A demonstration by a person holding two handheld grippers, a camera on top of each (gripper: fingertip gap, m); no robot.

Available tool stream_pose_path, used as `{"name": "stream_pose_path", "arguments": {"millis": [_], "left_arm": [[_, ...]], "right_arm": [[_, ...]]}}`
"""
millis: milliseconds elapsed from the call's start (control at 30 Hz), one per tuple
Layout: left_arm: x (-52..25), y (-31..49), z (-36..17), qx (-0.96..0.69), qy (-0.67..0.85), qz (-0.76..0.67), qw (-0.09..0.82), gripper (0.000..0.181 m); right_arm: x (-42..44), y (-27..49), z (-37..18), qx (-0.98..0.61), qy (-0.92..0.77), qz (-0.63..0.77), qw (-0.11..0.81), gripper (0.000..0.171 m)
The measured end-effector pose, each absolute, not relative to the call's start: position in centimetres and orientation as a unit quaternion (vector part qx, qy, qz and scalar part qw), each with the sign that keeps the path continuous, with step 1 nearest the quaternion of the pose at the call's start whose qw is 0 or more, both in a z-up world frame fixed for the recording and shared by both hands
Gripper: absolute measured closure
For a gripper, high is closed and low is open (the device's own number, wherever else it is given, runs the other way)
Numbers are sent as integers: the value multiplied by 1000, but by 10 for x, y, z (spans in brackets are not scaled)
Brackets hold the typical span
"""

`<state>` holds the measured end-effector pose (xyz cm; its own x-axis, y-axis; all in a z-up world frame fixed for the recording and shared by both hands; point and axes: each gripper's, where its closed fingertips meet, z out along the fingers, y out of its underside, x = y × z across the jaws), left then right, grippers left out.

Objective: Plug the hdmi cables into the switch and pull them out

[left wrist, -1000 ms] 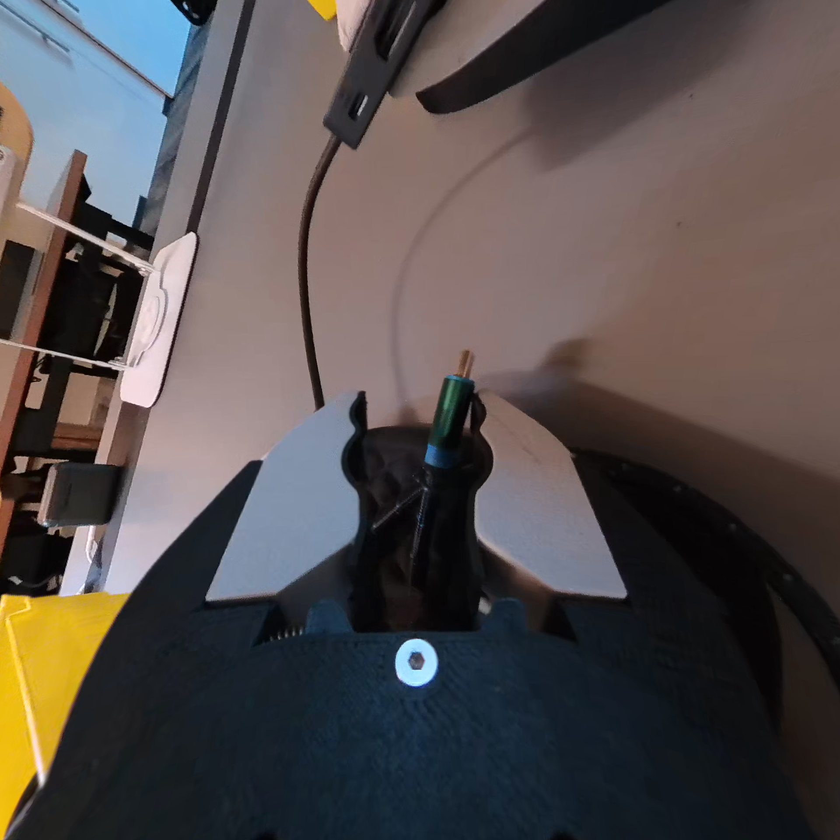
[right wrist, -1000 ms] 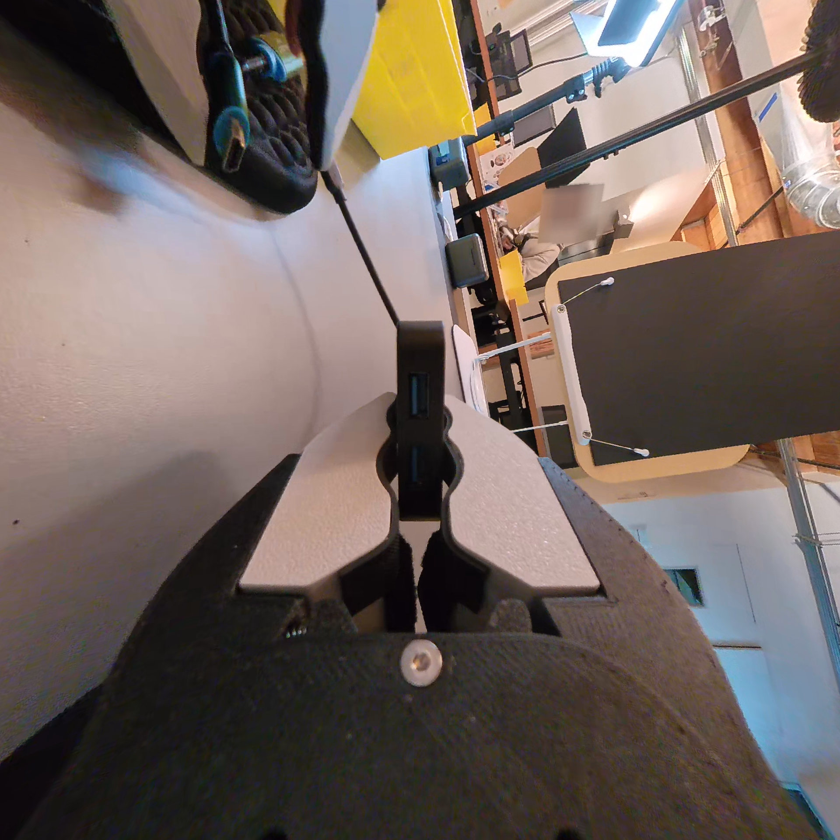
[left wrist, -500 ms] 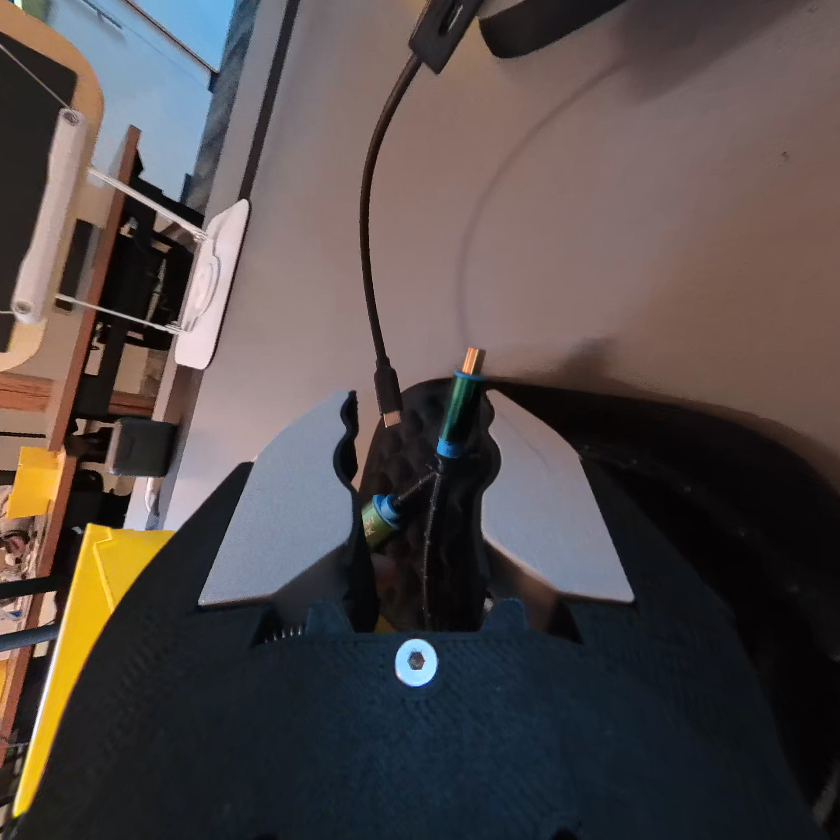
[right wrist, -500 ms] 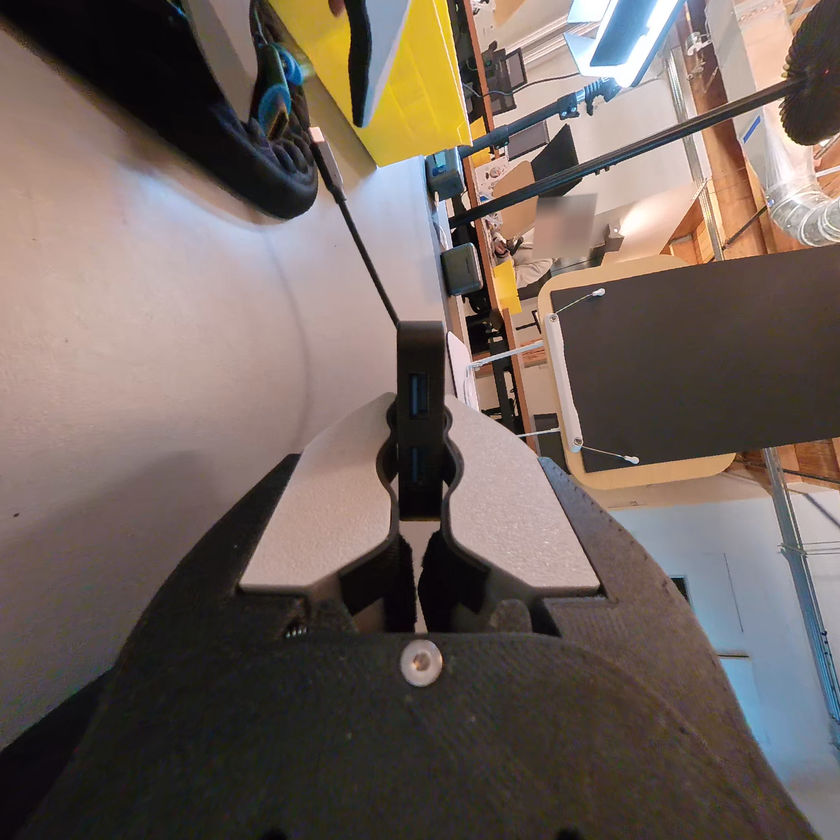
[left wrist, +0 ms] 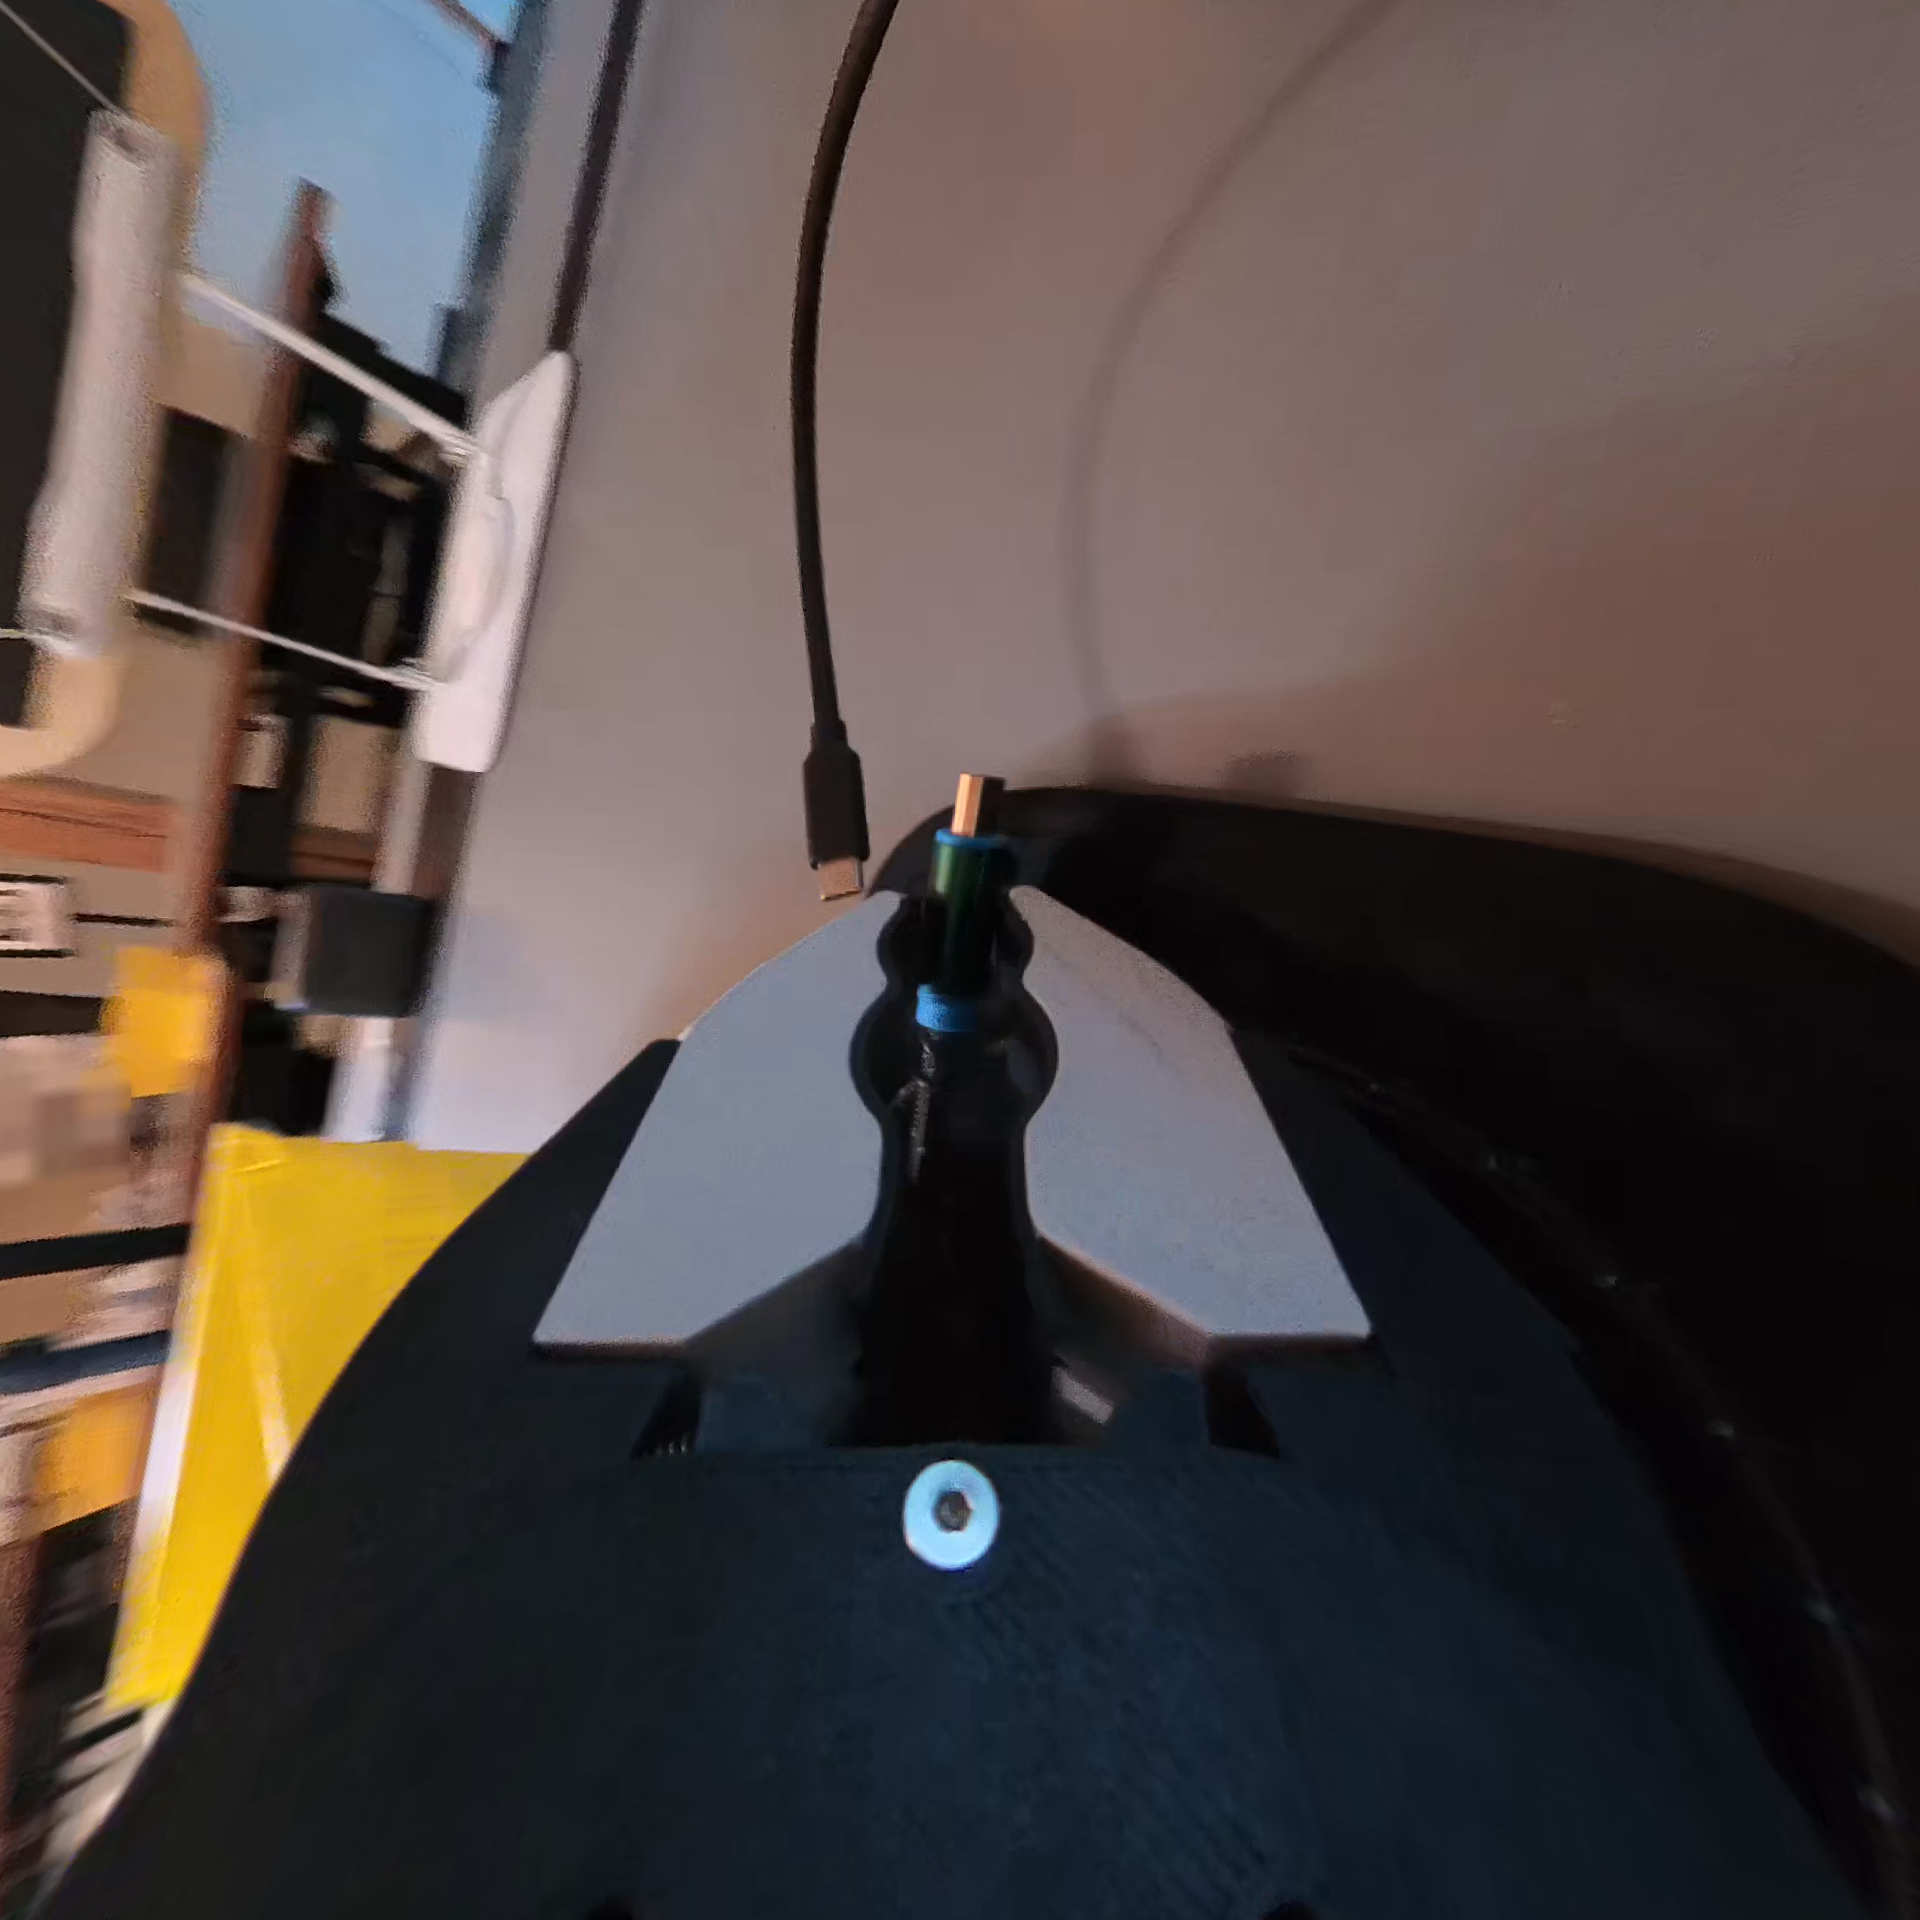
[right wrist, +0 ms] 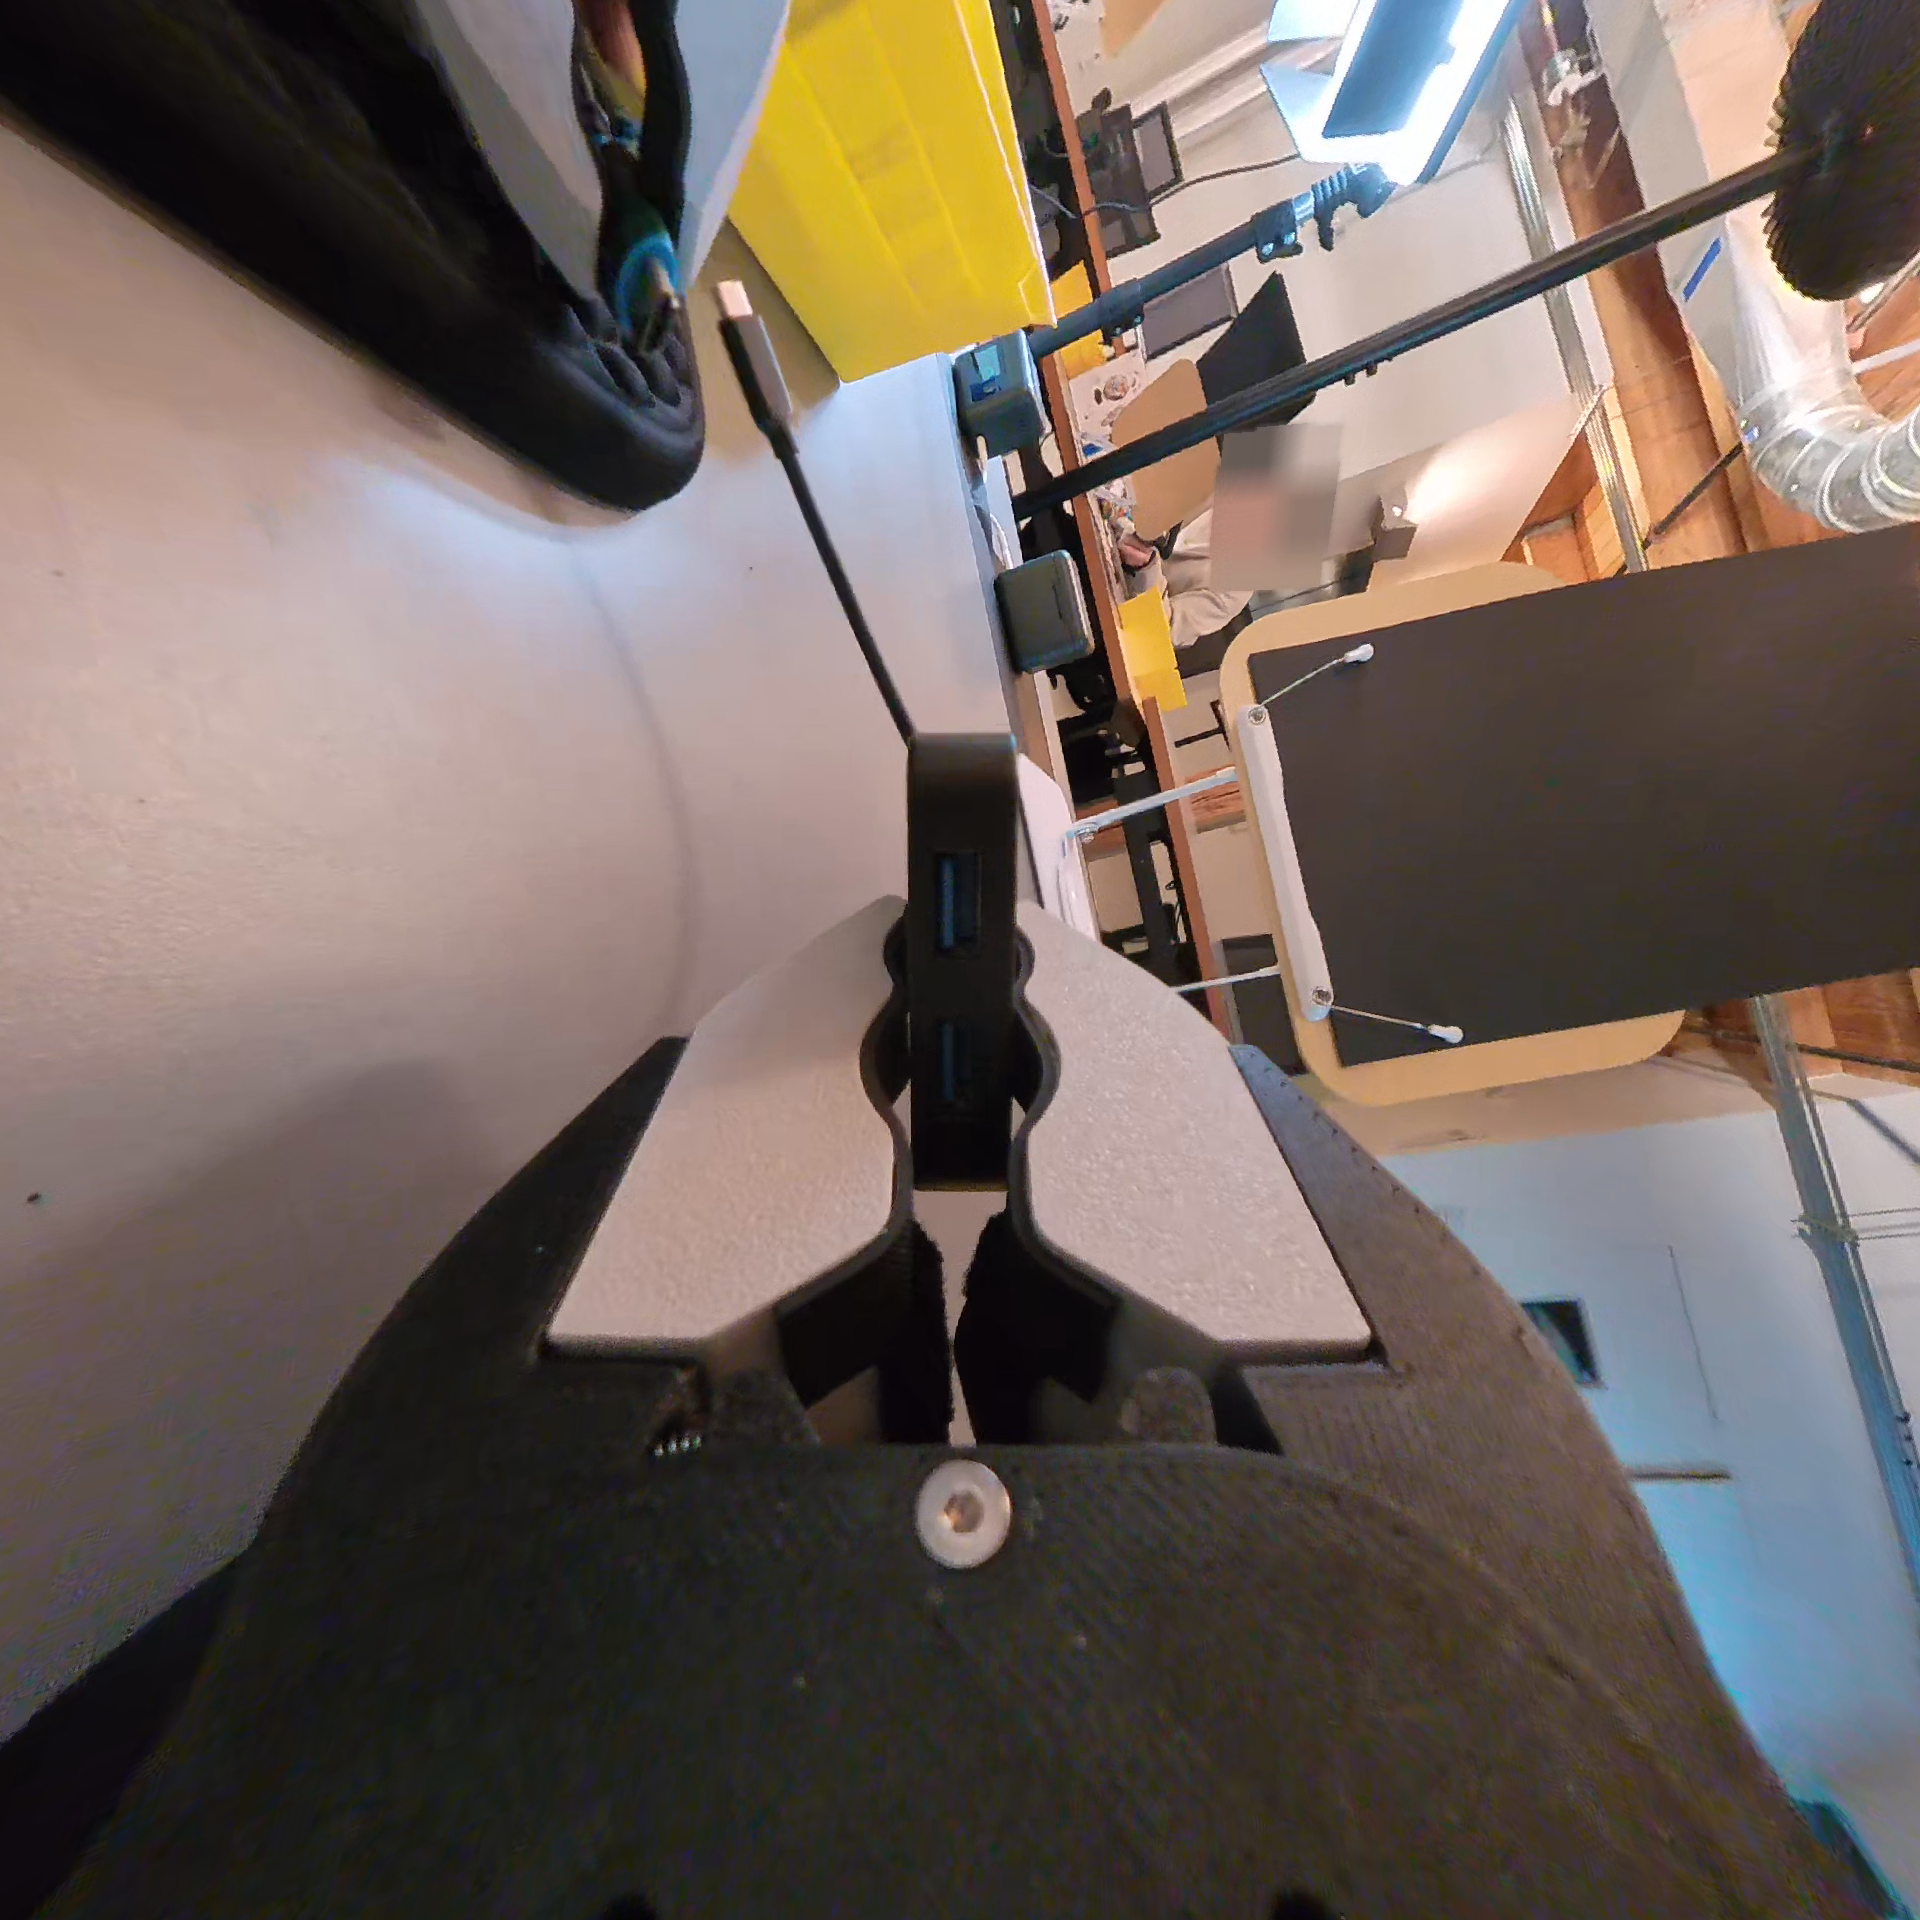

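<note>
The left gripper is pinched tight round the green-and-blue body of an HDMI plug, its gold tip poking out past the fingertips. Just beside that tip dangles a small black connector on the end of a thin black lead that runs up out of the left wrist view. Beneath the left gripper sits a black foam-lined case on the pale table. The right gripper is clamped across the flat sides of the black switch, held on edge with two blue ports facing its camera; the thin lead leaves its far end. A yellow bin sits beyond the case. My worry is alignment: the two are well apart, and the only ports I can see look the wrong shape for this plug, so the proper socket is presumably on a face hidden from me. A skewed push could twist the plug in its narrow grip or lever the switch loose, and the loose lead could foul the approach.
</note>
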<state>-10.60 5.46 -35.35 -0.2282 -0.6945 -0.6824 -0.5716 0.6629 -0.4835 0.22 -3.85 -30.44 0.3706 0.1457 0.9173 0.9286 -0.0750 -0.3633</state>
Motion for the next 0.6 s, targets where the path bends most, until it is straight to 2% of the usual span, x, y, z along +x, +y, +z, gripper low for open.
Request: {"name": "stream_pose_path", "arguments": {"millis": [167, 267, 400, 600], "left_arm": [[-93, 58, -316, -301, 742, 152, 580, 169], [-77, 33, -277, -212, 697, 213, 651, 169], [-63, 11, -257, -187, 690, 214, 666, 170], [-49, -5, -267, -138, 724, 234, 634, 170]], "right_arm": [[9, -31, -313, -646, -425, -405, 488, 157], [9, -26, -309, -633, -430, -433, 477, 157], [8, -23, -292, -598, -419, -486, 480, 158], [11, -26, -277, -596, -389, -480, 512, 158]]}}
